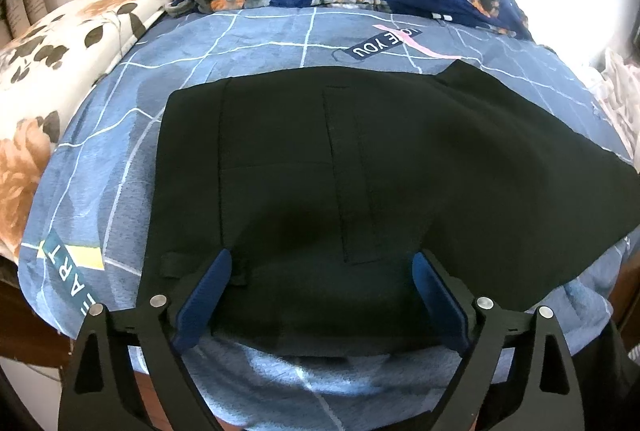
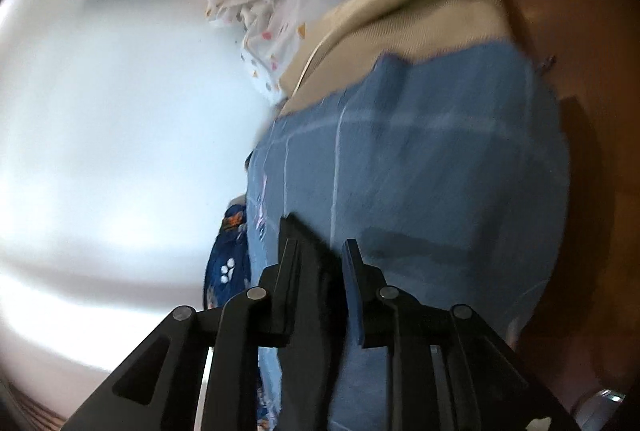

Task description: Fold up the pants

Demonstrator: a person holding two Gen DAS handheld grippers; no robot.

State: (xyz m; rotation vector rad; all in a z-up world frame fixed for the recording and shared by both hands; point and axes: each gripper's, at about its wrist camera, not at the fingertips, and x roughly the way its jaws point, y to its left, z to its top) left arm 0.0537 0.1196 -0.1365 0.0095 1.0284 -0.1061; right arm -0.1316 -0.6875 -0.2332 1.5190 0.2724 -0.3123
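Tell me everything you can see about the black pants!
The pants are plain black, of smooth woven-looking cloth with faint seams, a slit pocket and a belt loop near the waist. They lie spread flat on the blue checked bedsheet. The left tongs stand wide open over the near edge, not pinching it.

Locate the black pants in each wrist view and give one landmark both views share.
Left wrist view: the black pants fill the centre, spread flat on the bed.
Right wrist view: only a dark strip of the black pants shows at the lower middle, between the fingers of the right hand-held gripper.
Shared landmark: the blue bedsheet with pale grid lines.
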